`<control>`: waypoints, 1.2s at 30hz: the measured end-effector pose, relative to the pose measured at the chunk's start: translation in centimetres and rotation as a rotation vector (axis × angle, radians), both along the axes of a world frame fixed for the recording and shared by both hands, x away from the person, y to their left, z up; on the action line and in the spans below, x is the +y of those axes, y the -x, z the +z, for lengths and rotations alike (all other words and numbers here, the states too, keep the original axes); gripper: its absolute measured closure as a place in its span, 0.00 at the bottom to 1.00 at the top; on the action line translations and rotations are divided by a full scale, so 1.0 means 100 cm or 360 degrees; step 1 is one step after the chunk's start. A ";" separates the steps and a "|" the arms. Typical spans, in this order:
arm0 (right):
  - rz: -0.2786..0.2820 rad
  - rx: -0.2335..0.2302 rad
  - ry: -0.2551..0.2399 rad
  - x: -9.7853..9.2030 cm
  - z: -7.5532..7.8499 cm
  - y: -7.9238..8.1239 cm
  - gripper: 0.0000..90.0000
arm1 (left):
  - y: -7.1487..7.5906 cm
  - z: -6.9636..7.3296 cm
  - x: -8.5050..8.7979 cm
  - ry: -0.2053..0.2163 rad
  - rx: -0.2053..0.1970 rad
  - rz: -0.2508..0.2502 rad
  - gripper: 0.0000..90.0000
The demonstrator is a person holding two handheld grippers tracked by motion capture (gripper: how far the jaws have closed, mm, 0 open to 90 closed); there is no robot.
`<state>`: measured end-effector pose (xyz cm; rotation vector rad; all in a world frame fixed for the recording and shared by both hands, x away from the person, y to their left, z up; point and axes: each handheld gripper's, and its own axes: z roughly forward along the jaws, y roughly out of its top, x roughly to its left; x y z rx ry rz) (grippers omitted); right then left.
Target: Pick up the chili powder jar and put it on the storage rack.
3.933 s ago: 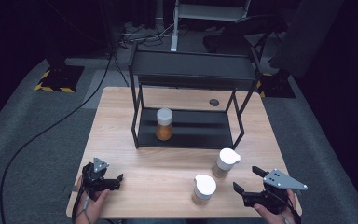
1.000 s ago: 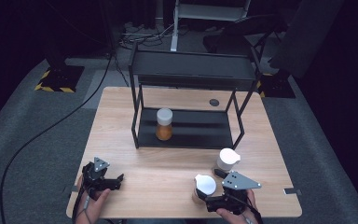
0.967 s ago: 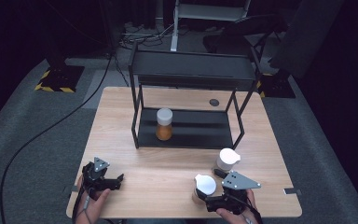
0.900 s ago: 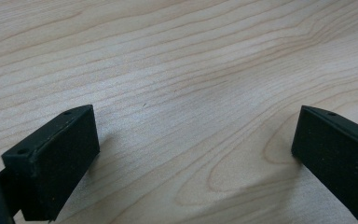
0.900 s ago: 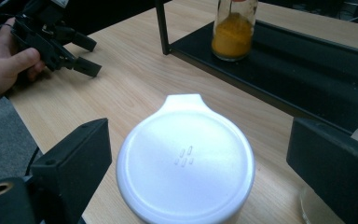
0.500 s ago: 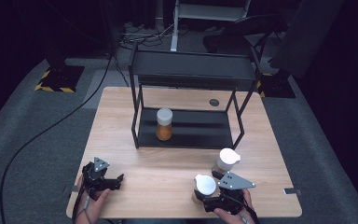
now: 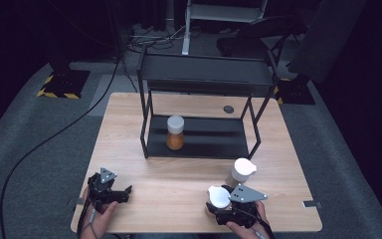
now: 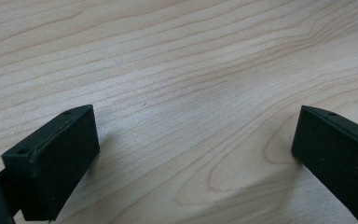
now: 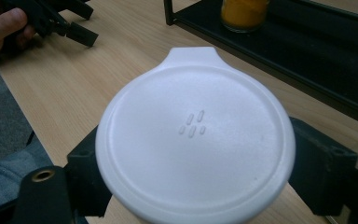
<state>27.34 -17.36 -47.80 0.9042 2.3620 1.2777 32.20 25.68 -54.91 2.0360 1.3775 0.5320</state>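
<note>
Near the front edge of the table (image 7: 189, 107), right of its middle, stands the white-lidded jar (image 9: 193, 140), and the right gripper (image 7: 224, 211) has just been closing its jaws around it; they now sit against the jar's sides under the lid. A second ago those jaws stood wide beside the jar. The lid is round, matte white, with a small pour tab and a cluster of embossed dashes at its centre. Just behind it stands a second white-lidded jar (image 7: 239, 171). An orange-filled jar (image 7: 175, 132) sits on the black rack's (image 7: 204, 74) lower shelf. At front left, the left gripper (image 7: 110, 190) rests unmoved, jaws spread over bare wood.
</note>
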 end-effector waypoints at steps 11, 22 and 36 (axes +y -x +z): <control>0.0038 -0.0010 0.0057 0.004 0.004 0.000 0.34 | 0.000 0.000 0.000 0.0001 0.0000 0.0001 0.00; 0.0042 -0.0011 0.0059 0.005 0.015 -0.005 0.34 | 0.000 0.000 0.000 0.0000 -0.0001 0.0000 0.00; 0.0067 -0.0035 0.0069 0.013 0.039 -0.023 0.34 | 0.000 0.000 0.000 0.0000 0.0000 0.0000 0.00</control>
